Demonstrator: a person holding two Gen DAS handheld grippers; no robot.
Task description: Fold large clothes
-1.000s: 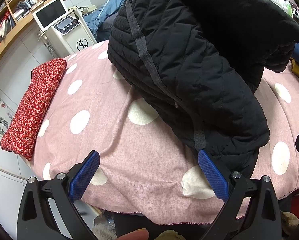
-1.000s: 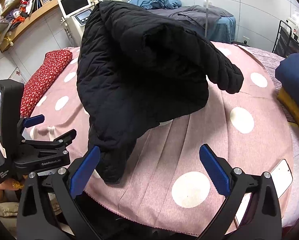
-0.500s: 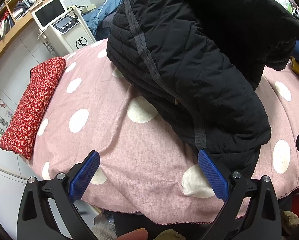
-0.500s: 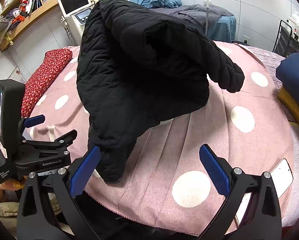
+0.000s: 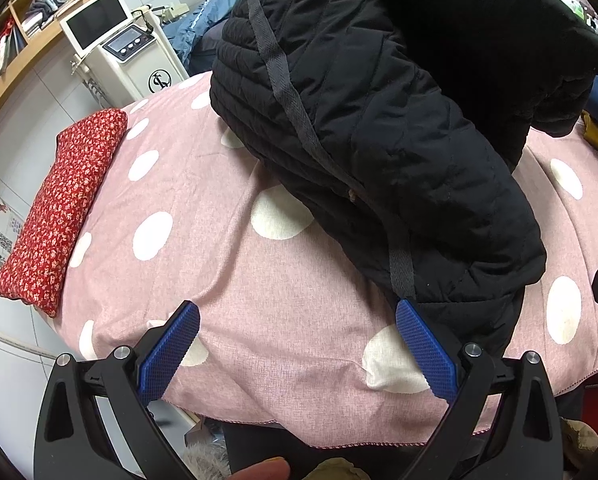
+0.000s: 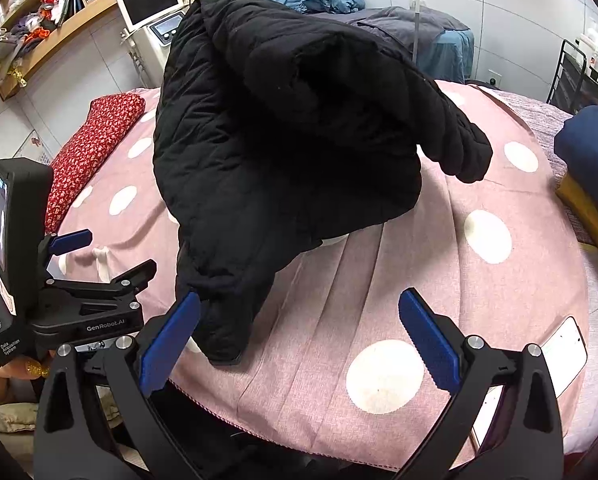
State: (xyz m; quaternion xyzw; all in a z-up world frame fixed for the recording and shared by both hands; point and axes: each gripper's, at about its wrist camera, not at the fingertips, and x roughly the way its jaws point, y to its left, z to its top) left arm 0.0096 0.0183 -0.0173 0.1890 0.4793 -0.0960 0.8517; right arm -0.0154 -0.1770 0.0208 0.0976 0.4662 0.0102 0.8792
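A bulky black quilted jacket (image 5: 379, 128) lies heaped on a pink bed cover with white dots (image 5: 219, 280). It also shows in the right wrist view (image 6: 283, 152), with one sleeve (image 6: 463, 152) sticking out to the right. My left gripper (image 5: 297, 348) is open and empty above the bed's front edge; its right finger sits just below the jacket's near hem. My right gripper (image 6: 299, 336) is open and empty; its left finger is beside the jacket's hanging lower corner (image 6: 223, 332). The left gripper's body (image 6: 87, 304) shows at the left of the right wrist view.
A red floral pillow (image 5: 59, 216) lies along the bed's left side. A white machine with a screen (image 5: 127, 56) stands behind the bed under wooden shelves. A white phone (image 6: 555, 356) lies near the front right edge. Dark blue and yellow folded cloth (image 6: 591, 168) sits at right.
Both grippers stay open. The views have shifted only slightly; the jacket heap looks the same.
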